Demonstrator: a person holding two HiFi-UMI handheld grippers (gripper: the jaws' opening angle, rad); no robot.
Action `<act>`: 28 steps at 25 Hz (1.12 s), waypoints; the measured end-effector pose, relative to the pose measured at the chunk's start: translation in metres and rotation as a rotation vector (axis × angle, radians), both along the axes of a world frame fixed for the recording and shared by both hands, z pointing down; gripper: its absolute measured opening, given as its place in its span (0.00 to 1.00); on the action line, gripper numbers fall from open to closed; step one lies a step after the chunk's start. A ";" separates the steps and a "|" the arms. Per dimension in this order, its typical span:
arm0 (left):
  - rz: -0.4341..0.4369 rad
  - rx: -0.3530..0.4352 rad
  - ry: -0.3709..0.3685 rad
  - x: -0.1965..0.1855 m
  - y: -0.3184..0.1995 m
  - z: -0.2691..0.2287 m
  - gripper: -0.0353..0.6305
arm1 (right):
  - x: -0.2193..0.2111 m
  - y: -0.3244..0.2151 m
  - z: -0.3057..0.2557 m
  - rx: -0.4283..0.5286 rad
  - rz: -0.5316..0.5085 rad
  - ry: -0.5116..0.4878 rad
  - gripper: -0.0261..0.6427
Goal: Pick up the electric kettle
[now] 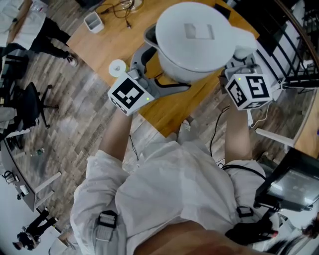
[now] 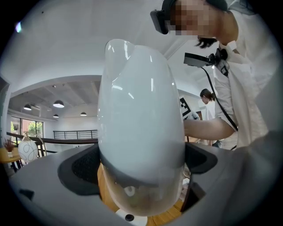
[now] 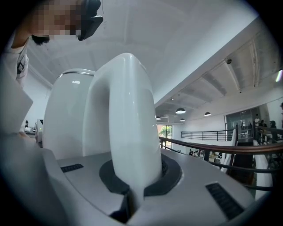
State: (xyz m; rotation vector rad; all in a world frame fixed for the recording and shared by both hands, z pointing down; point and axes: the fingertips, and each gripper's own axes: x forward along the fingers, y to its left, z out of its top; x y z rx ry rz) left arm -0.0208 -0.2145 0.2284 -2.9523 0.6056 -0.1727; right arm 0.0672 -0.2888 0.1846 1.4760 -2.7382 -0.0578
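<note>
The white electric kettle [image 1: 194, 40] hangs in the air above the wooden table [image 1: 112, 42], carried between both grippers. My left gripper [image 1: 155, 69] is shut on the kettle's lower body, below the spout. In the left gripper view the rounded body [image 2: 140, 119] fills the gap and both dark pads press its sides. My right gripper [image 1: 239, 60] is shut on the kettle's handle [image 3: 128, 132], which rises from between the closed jaws. The kettle body [image 3: 66, 119] shows behind the handle.
A round white base disc [image 1: 117, 67] lies on the table near its edge, also seen under the kettle [image 2: 129, 217]. A small white box [image 1: 93, 21] and cables [image 1: 119, 9] sit farther back. A black office chair [image 1: 31, 104] stands on the floor at left, a railing [image 1: 299, 55] at right.
</note>
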 end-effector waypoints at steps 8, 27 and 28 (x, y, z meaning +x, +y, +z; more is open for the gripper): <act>-0.007 -0.016 -0.004 0.013 0.036 -0.029 0.93 | 0.014 0.037 -0.031 -0.001 0.002 0.003 0.06; -0.010 -0.011 -0.022 0.032 0.078 -0.035 0.93 | 0.035 0.079 -0.038 0.007 0.007 -0.016 0.06; -0.010 -0.010 -0.023 0.032 0.079 -0.035 0.93 | 0.036 0.079 -0.037 0.006 0.007 -0.018 0.06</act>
